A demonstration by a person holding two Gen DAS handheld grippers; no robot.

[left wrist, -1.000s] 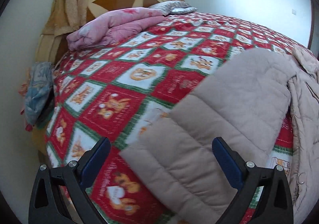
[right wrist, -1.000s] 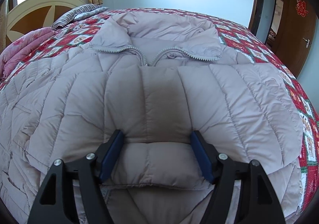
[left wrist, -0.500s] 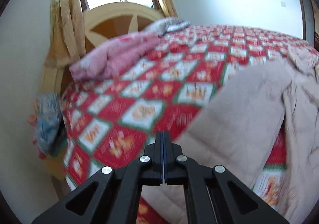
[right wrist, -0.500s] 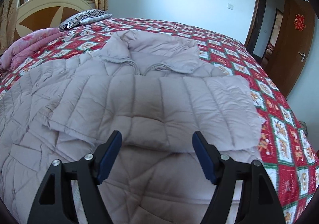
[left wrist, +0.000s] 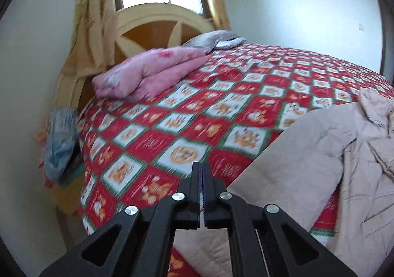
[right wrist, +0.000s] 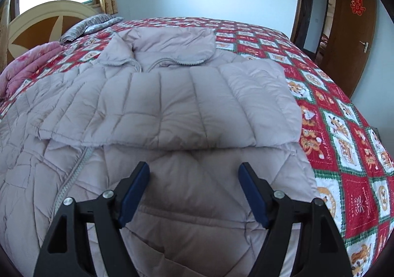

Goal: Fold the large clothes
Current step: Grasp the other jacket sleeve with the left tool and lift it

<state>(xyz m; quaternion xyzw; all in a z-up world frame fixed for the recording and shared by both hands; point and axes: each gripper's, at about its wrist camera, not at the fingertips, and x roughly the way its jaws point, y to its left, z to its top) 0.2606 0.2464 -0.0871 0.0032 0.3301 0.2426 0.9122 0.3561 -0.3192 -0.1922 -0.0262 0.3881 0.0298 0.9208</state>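
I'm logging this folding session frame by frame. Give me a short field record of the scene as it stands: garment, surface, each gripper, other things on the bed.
garment: beige quilted coat, zipper open, one sleeve folded across its chest
surface: bed with red patterned quilt
left gripper: shut, nothing visible between its fingers, above the coat's other sleeve
right gripper: open, over the coat's lower part, holding nothing
other items: folded pink blanket, striped pillow by the headboard

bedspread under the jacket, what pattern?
Red and white checks with green borders and orange cartoon figures on the bedspread; clearest in the left wrist view.
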